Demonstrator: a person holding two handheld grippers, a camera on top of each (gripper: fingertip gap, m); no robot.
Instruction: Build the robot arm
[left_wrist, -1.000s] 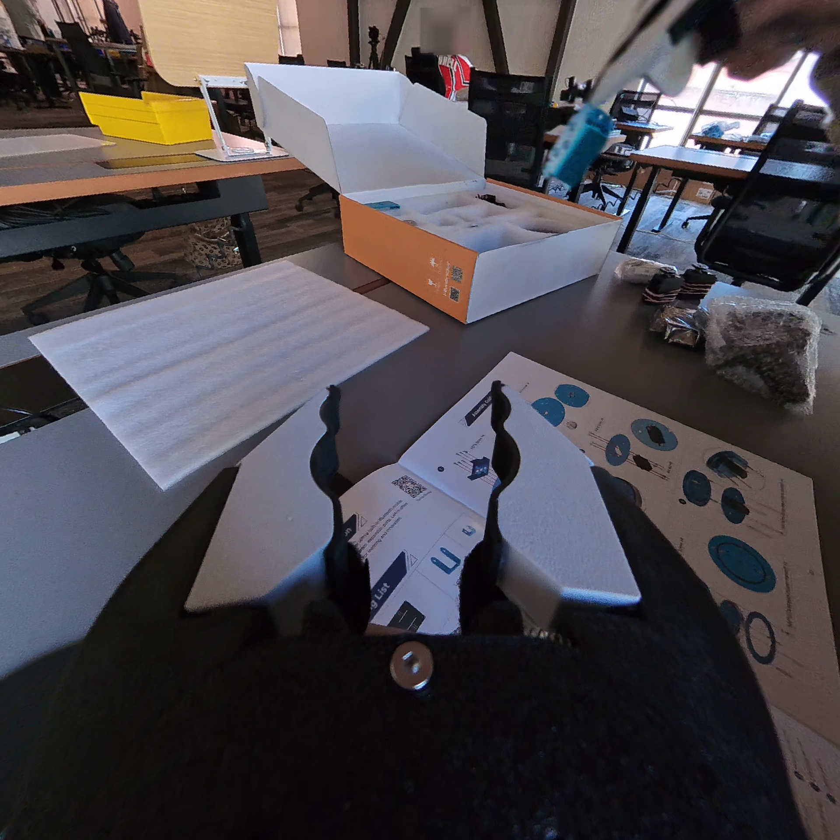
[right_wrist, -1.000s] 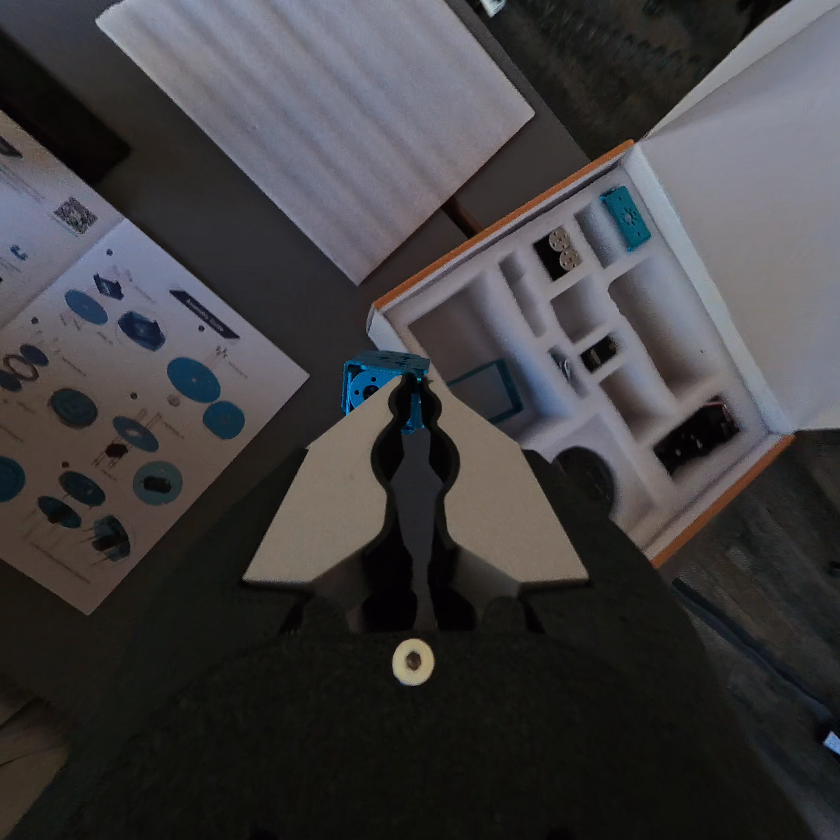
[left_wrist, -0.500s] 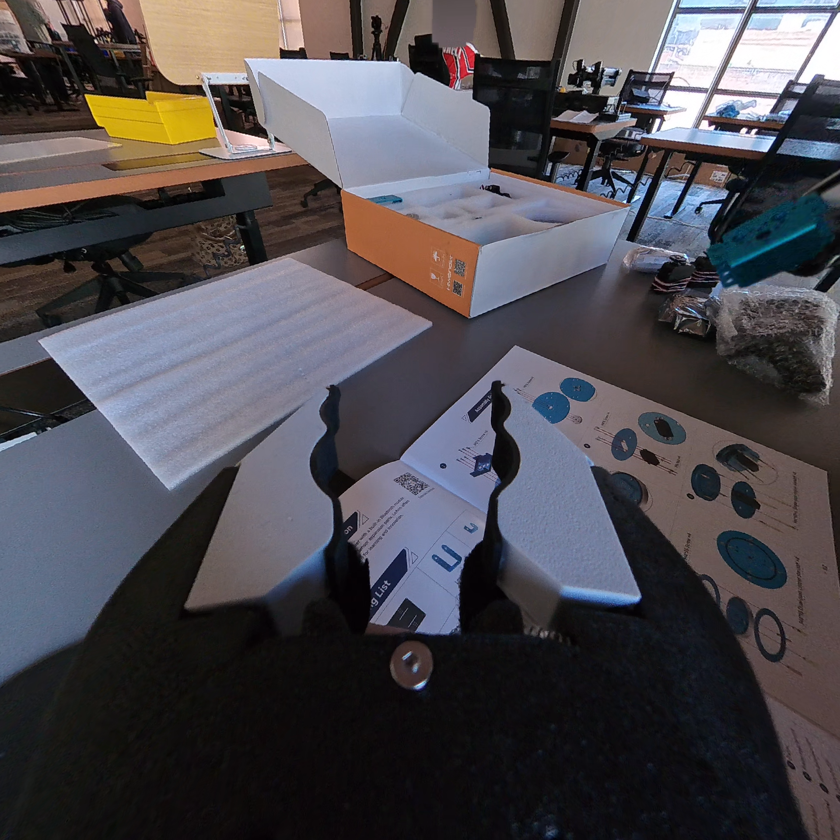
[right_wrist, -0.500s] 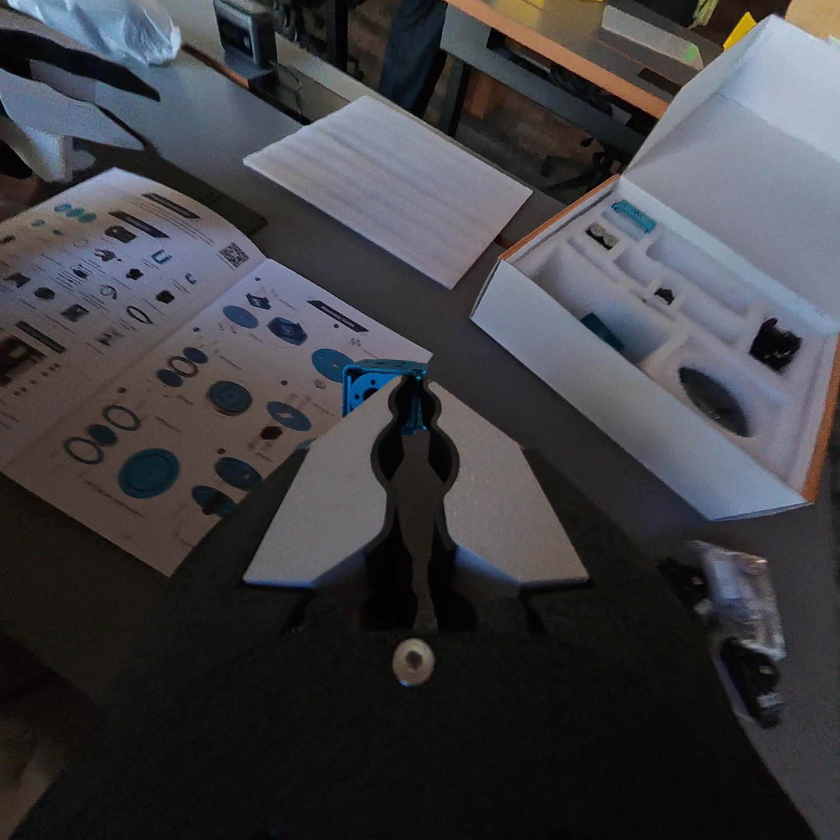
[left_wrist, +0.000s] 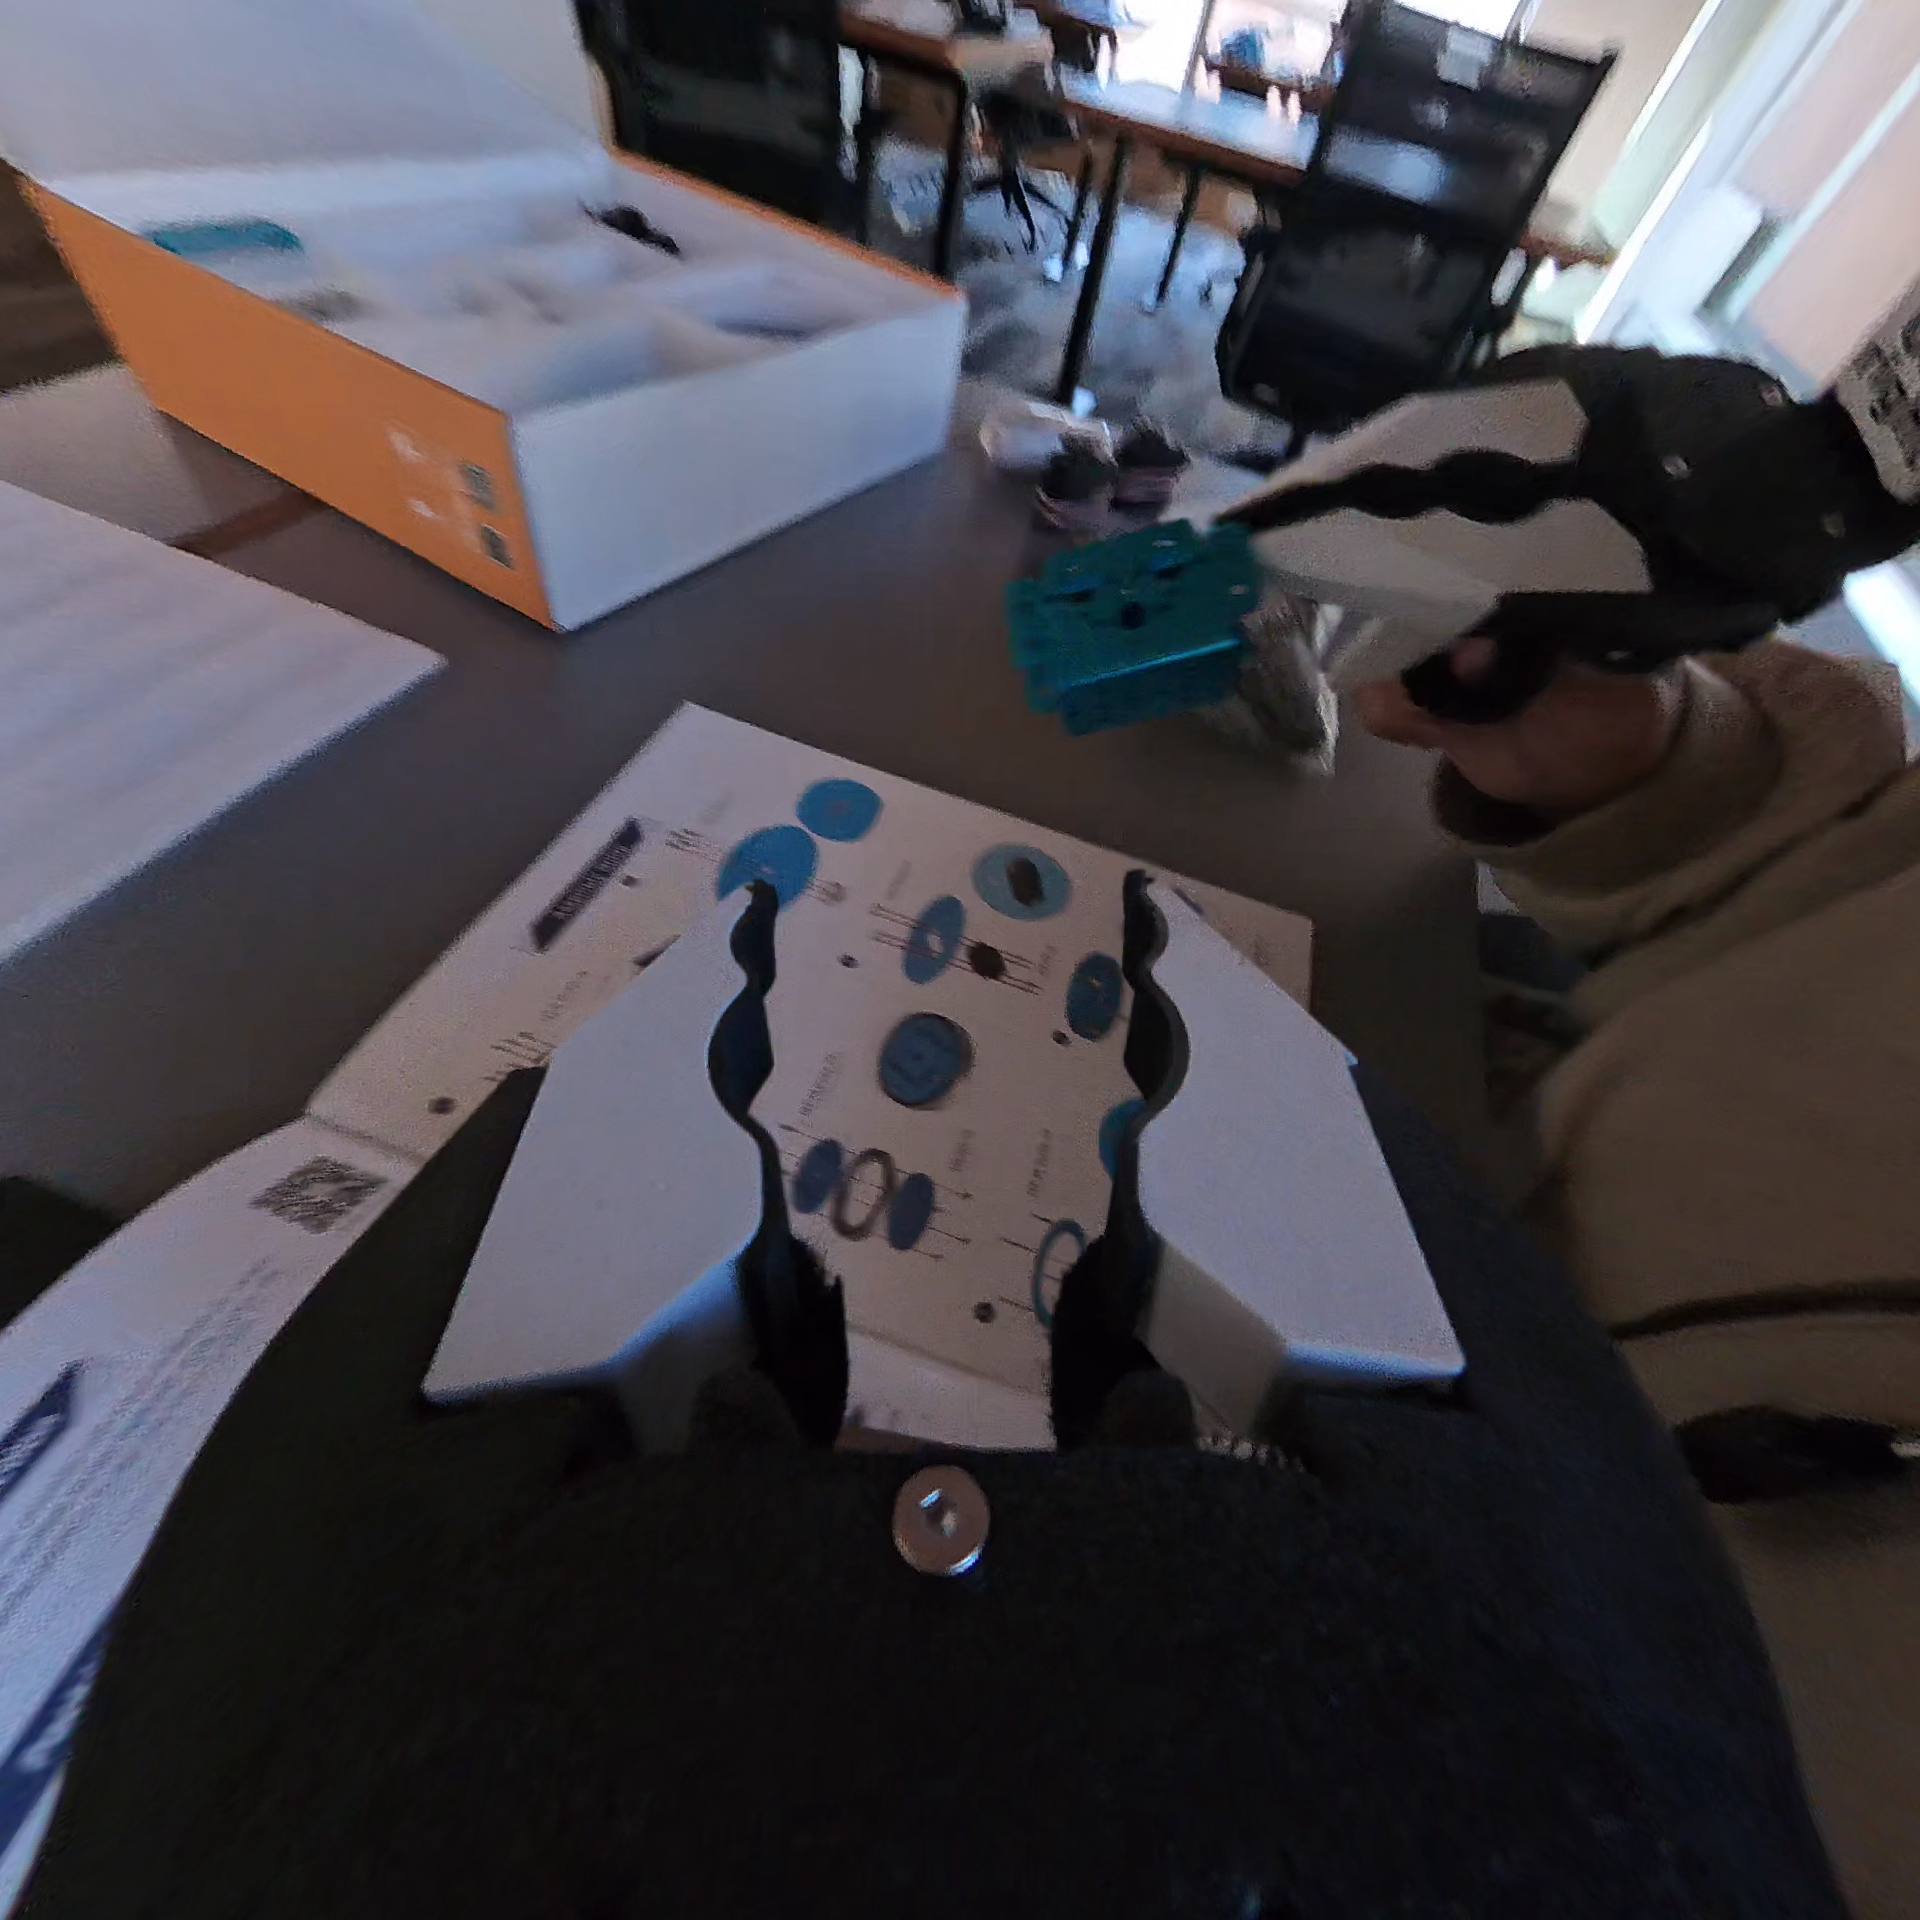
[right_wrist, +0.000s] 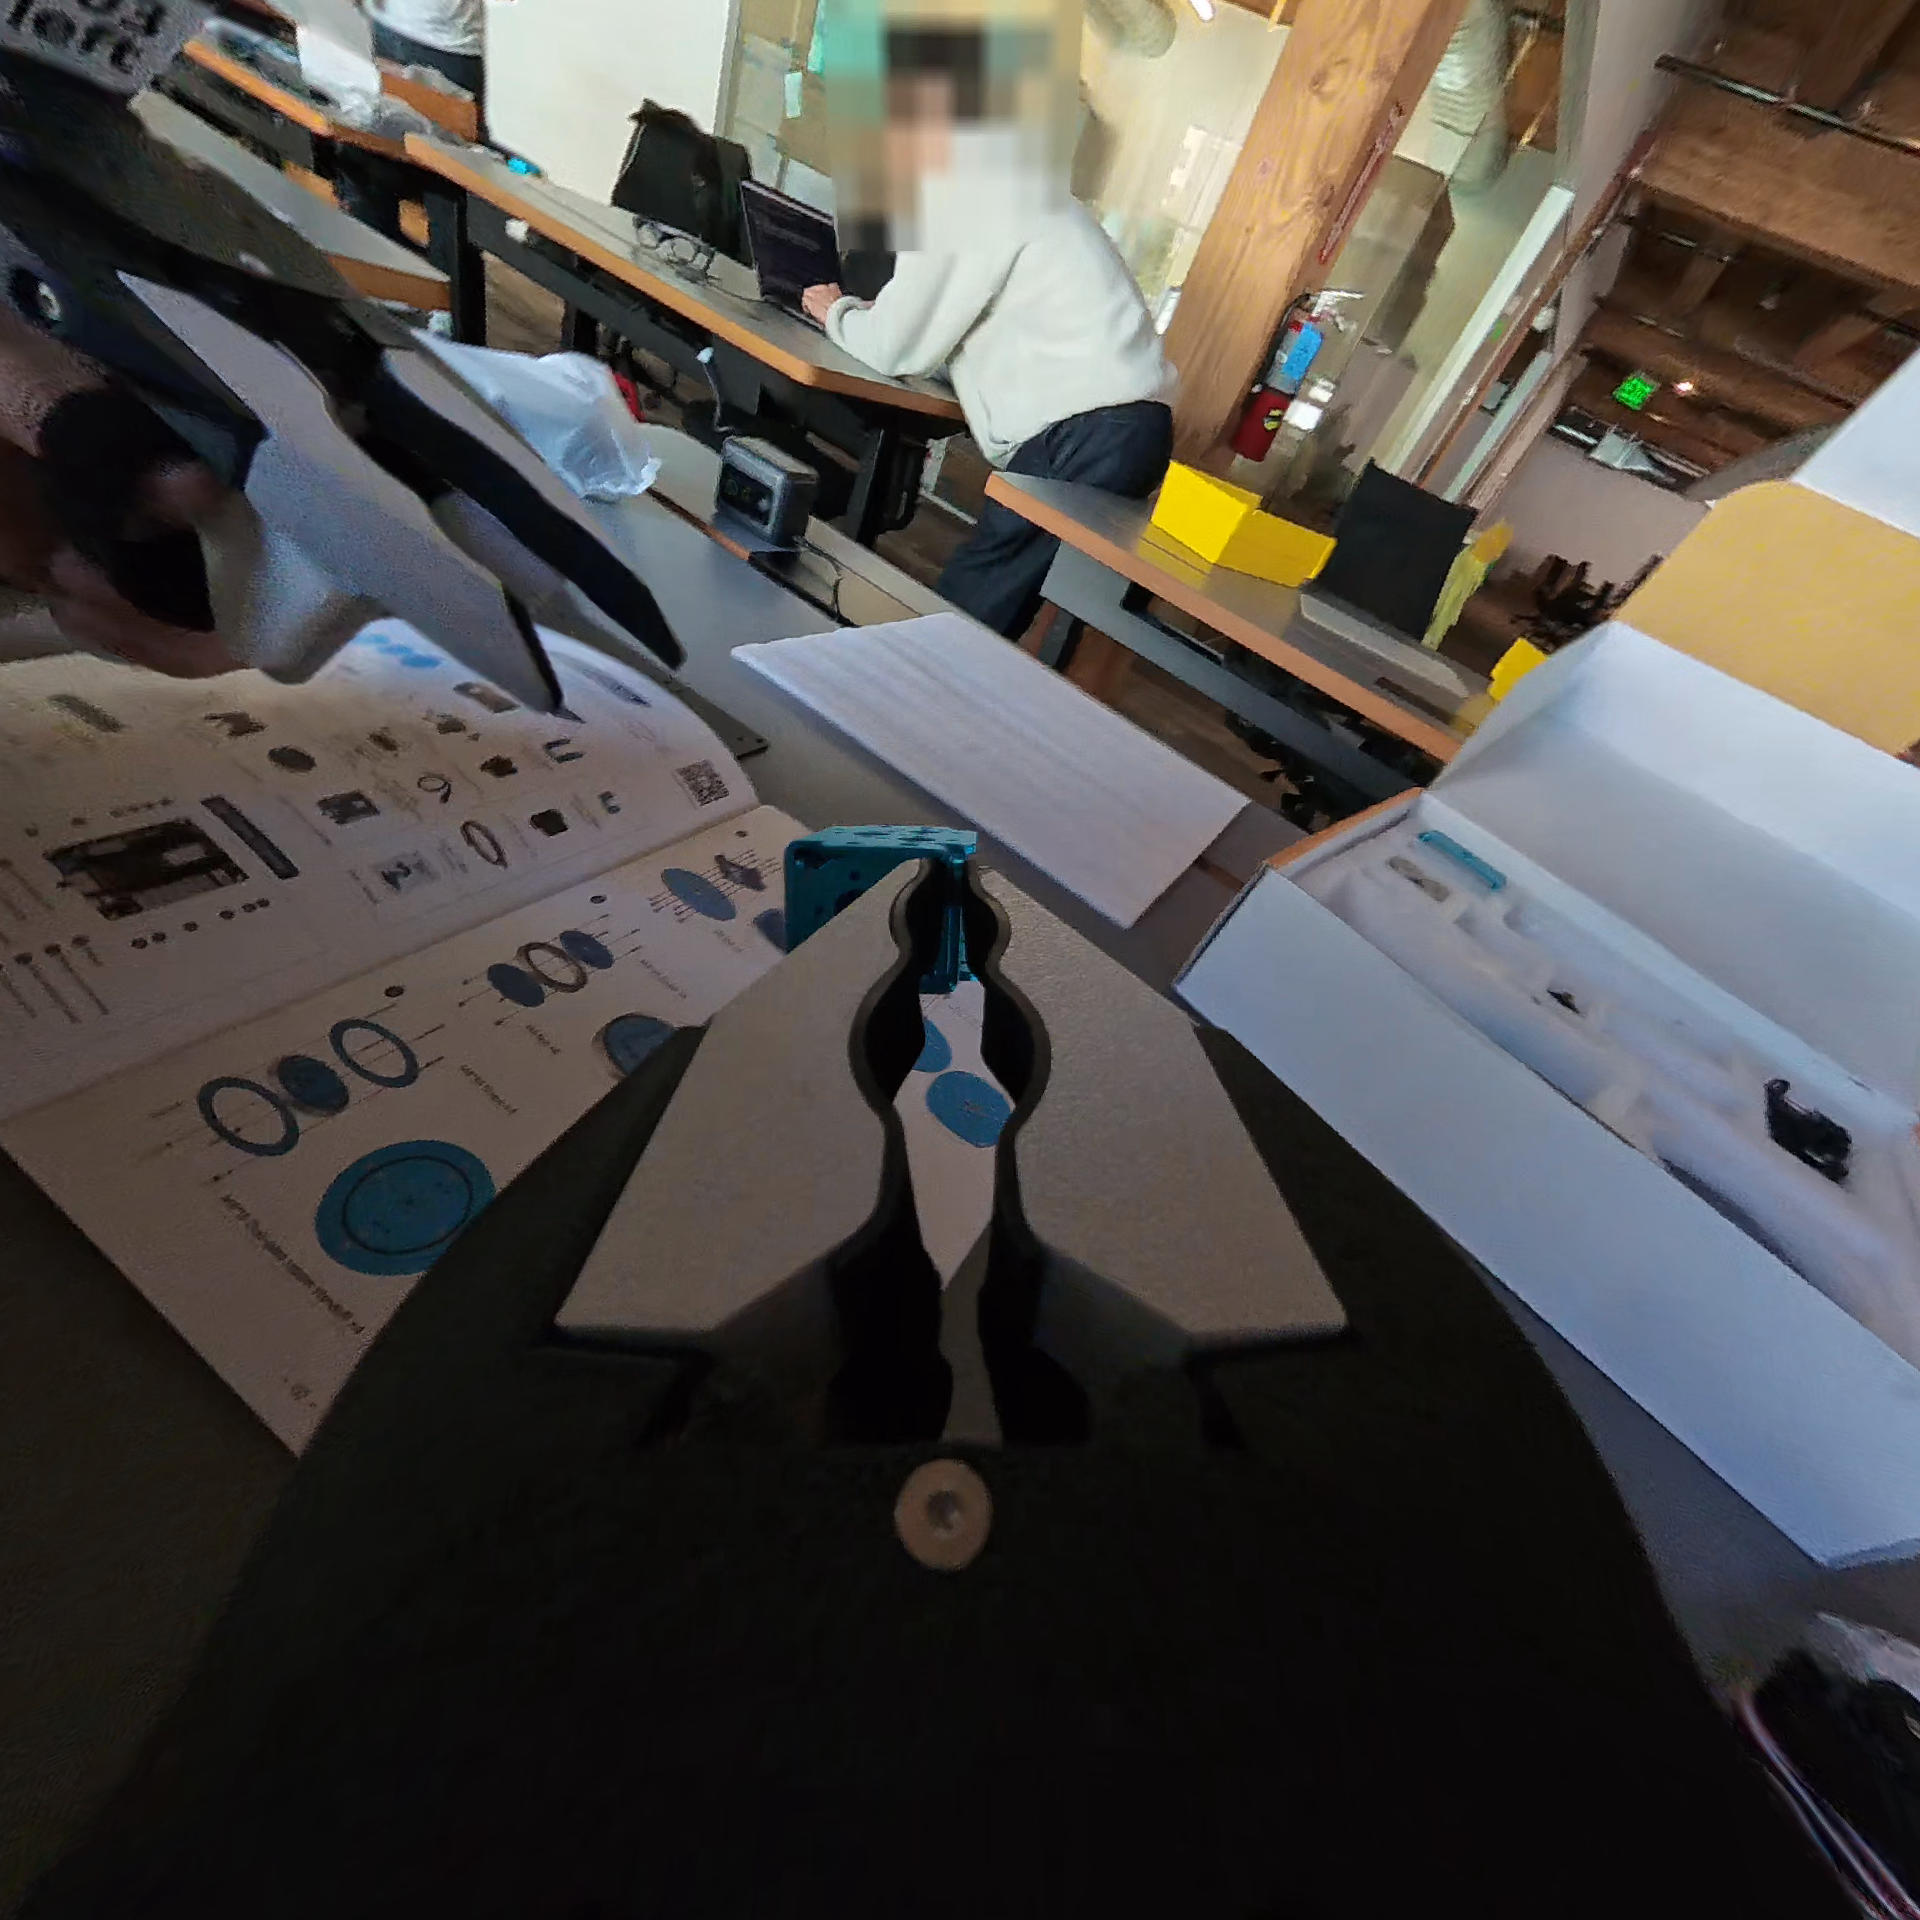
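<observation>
The right tongs (right_wrist: 940, 883) are clamped on a blue metal bracket (right_wrist: 878, 873), held in the air at centre frame above the open instruction sheet (right_wrist: 312, 997) on the grey counter (left_wrist: 883, 634). The left tongs (left_wrist: 940, 894) stand apart with nothing between them, low over the same sheet. At right lies the open orange-and-white box (right_wrist: 1507, 1164); a white foam sheet (right_wrist: 997, 748) lies beyond.
</observation>
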